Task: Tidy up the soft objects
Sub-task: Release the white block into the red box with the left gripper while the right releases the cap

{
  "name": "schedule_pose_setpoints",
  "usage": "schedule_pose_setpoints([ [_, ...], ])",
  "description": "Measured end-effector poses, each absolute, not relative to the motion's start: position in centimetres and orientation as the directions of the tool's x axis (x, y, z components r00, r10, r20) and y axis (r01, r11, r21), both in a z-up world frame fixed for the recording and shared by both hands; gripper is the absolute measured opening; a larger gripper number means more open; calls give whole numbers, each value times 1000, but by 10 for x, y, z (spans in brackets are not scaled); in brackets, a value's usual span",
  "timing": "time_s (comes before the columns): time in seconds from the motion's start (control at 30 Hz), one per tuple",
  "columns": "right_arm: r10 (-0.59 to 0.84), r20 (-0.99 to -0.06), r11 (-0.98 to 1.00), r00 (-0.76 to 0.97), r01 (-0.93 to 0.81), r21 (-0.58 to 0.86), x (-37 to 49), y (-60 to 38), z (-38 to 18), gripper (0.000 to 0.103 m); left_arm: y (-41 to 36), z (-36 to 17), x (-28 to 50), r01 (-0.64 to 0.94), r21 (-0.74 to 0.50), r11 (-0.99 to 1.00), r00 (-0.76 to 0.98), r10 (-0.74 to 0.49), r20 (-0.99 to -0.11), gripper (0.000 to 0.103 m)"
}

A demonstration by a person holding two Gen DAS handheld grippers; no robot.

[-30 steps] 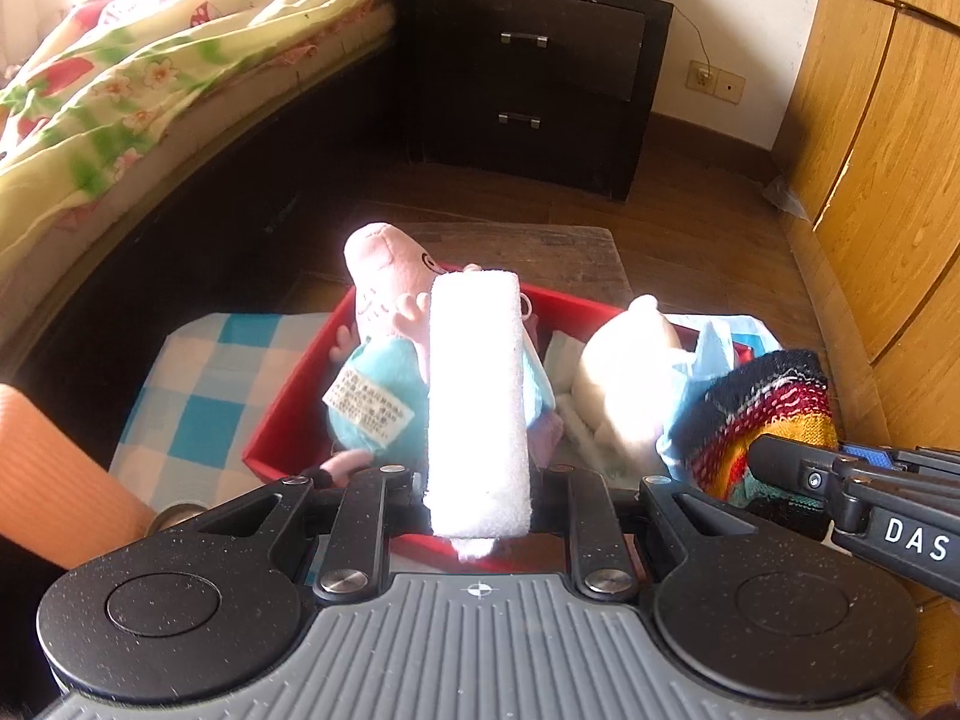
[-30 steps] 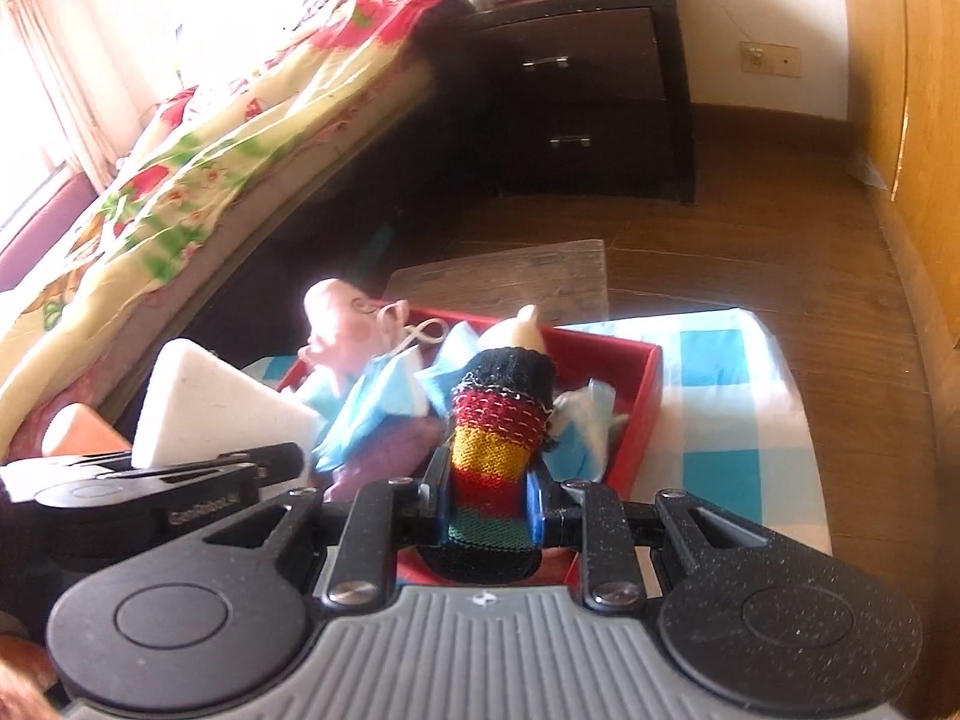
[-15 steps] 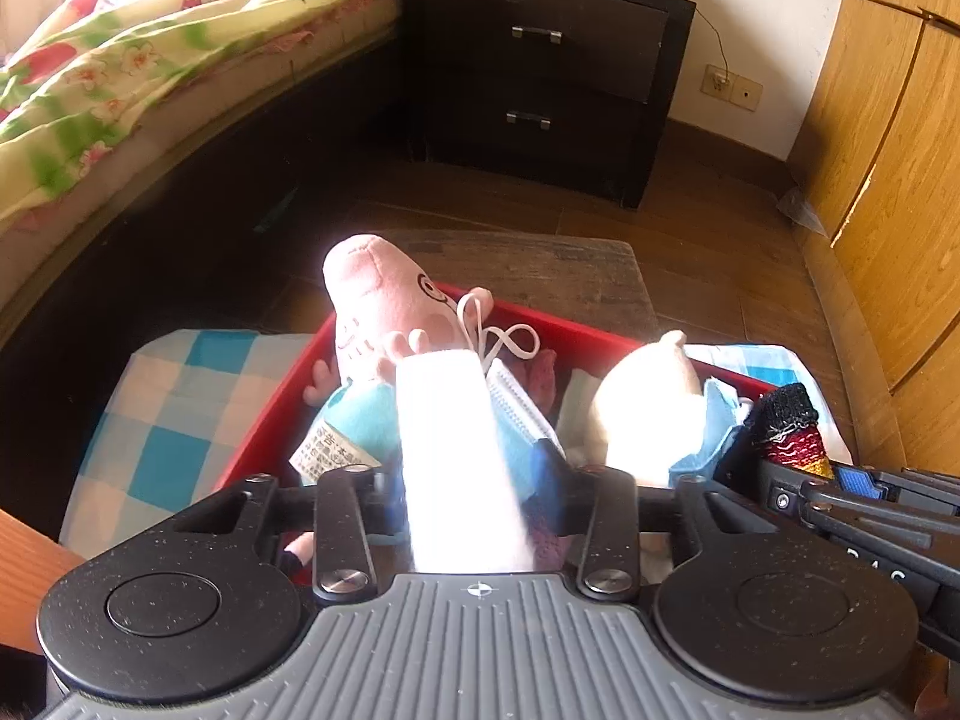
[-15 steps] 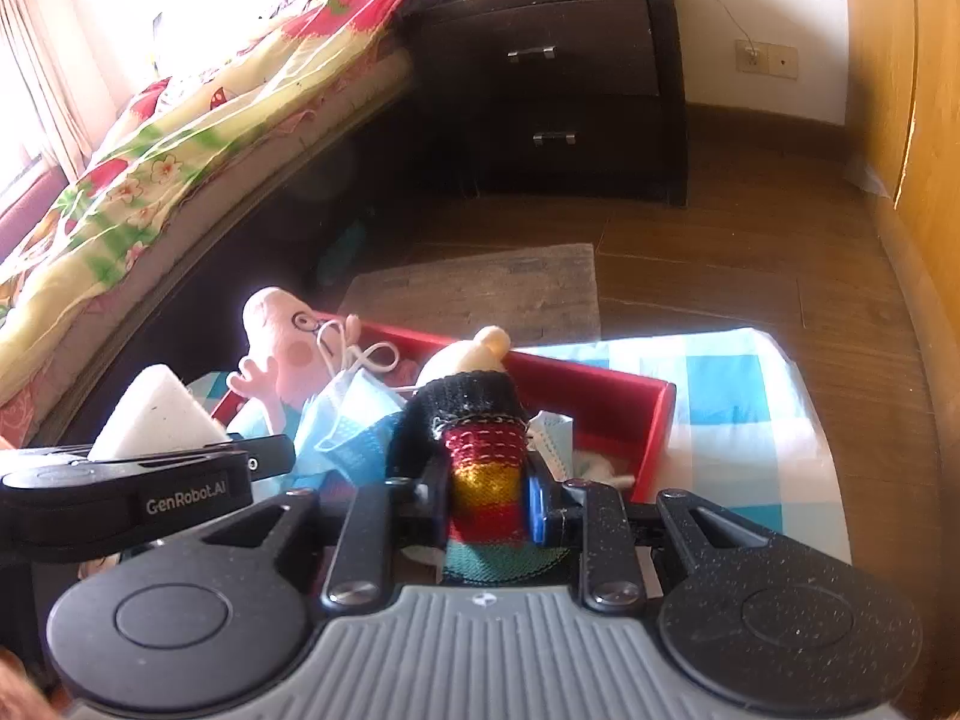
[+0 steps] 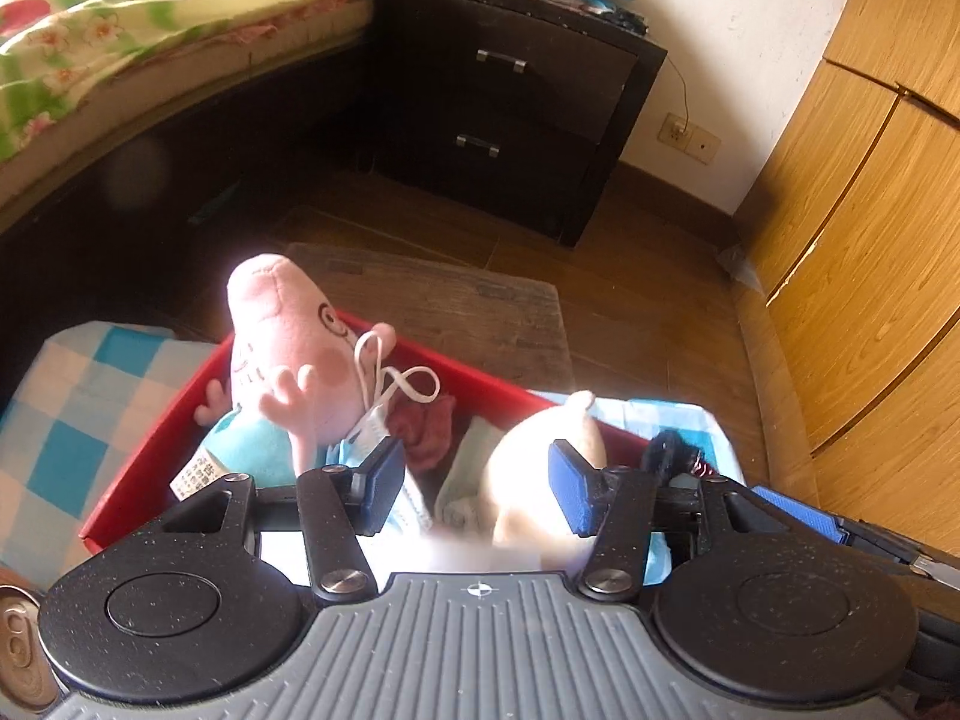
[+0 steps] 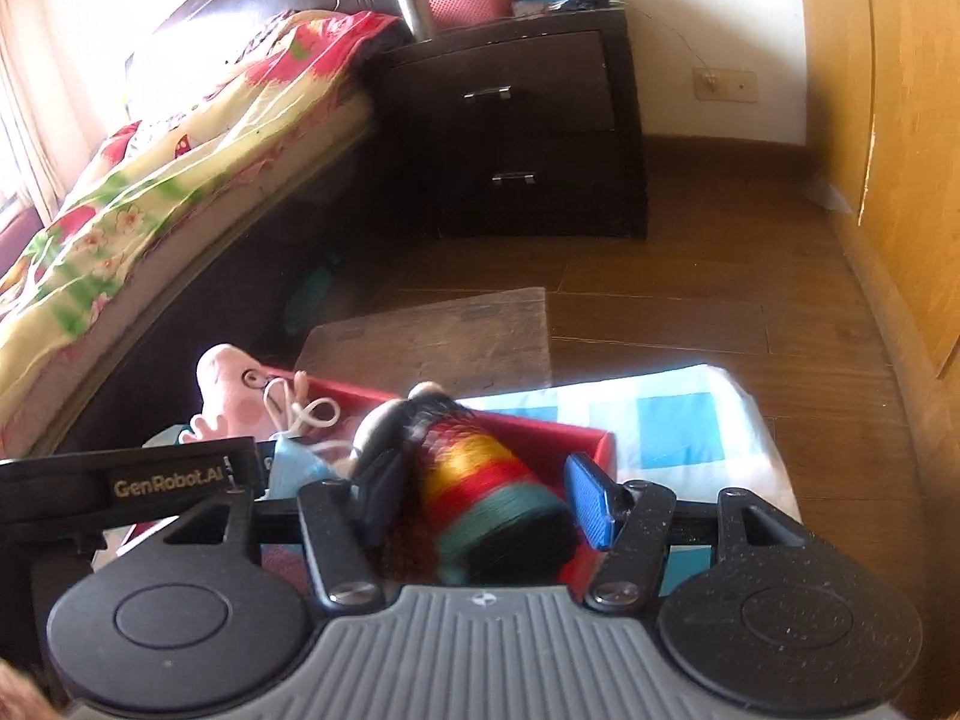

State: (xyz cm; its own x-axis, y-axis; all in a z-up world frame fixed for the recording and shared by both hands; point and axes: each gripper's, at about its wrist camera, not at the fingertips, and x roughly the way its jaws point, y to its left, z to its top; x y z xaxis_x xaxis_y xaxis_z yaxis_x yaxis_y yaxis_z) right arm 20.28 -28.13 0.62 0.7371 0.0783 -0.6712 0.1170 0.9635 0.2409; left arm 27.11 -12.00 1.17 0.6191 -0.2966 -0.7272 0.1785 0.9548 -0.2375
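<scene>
A red box [image 5: 150,450] sits on a blue-and-white checked cloth [image 5: 66,420]. It holds a pink pig plush [image 5: 282,348], a face mask [image 5: 384,396], a cream plush [image 5: 546,468] and folded cloths. My left gripper [image 5: 477,489] is open above the box; a blurred white sponge [image 5: 456,552] drops out of it. My right gripper [image 6: 486,495] is open over the box's right end [image 6: 594,444]; the striped knit sock [image 6: 480,480] lies loose and blurred between its fingers.
A dark nightstand [image 5: 516,102] stands ahead, a bed with a floral quilt [image 5: 120,12] on the left, wooden wardrobe doors [image 5: 870,240] on the right. A worn board [image 5: 456,312] lies on the wood floor beyond the box. A metal can [image 5: 18,648] is at bottom left.
Both grippers moved over the red box and opened. The left one let go of the white sponge, the right one let go of the striped sock; both are dropping into the box.
</scene>
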Motion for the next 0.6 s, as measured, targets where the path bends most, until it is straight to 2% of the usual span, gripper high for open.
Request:
schedule_pose_setpoints([
  [0.13,97,-681,957,726,121,264,201,-286,7,37,-119,21,266,176,-231,957,630,-290,-721,58],
  [0.33,95,-677,949,730,140,283,191,-289,17,37,-111,34,244,154,-155,976,662,-218,-717,63],
  [0.6,102,-647,952,756,115,284,163,-269,41,37,-89,45,209,126,-140,982,673,-188,-716,64],
])
